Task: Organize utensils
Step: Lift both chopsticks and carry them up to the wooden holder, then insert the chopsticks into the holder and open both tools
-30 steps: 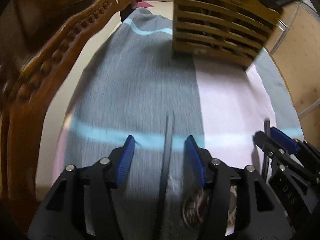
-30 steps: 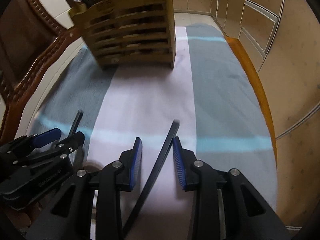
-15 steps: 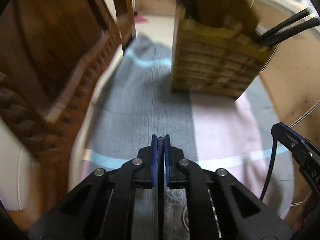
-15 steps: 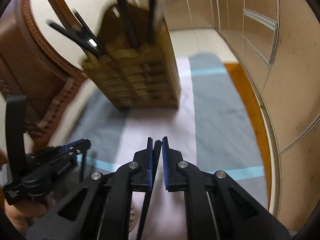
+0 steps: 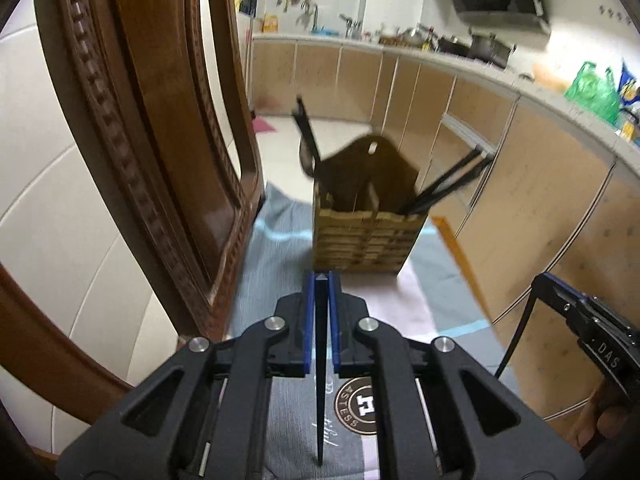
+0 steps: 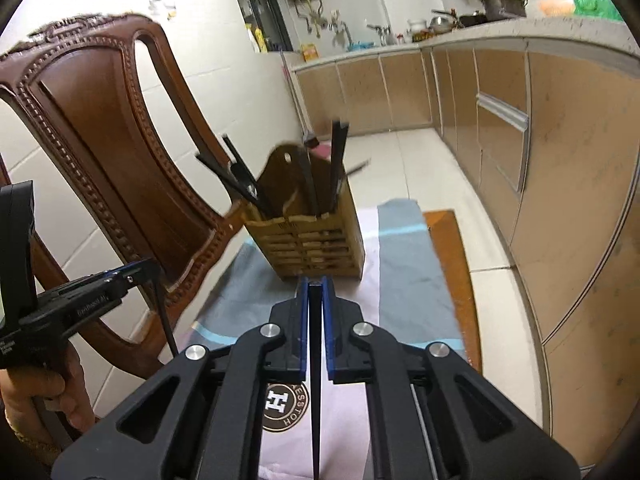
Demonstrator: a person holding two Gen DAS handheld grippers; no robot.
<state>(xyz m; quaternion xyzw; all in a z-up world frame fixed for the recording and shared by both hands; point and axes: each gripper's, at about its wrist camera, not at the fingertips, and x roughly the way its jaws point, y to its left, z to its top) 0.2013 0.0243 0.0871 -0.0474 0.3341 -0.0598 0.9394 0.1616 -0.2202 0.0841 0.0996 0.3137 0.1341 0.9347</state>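
Observation:
My left gripper (image 5: 320, 280) is shut on a black chopstick (image 5: 320, 380) that hangs down between its blue pads, above the striped cloth (image 5: 280, 240). My right gripper (image 6: 315, 283) is likewise shut on a second black chopstick (image 6: 315, 380). Ahead of both stands a slatted wooden utensil holder (image 5: 362, 240) (image 6: 316, 242) with several black utensils leaning out of it. The right gripper also shows at the right edge of the left wrist view (image 5: 538, 280), its chopstick dangling; the left gripper shows at the left of the right wrist view (image 6: 150, 266).
A carved wooden chair back (image 5: 152, 160) (image 6: 100, 128) rises close on the left of the cloth. A round logo (image 6: 285, 406) is printed on the cloth's near end. Kitchen cabinets (image 6: 540, 140) and a tiled floor (image 6: 420, 168) lie to the right and beyond.
Both grippers closed on the chopsticks lying on the cloth and lifted them up. The views tilted up, so the holder's top and the kitchen behind came into sight.

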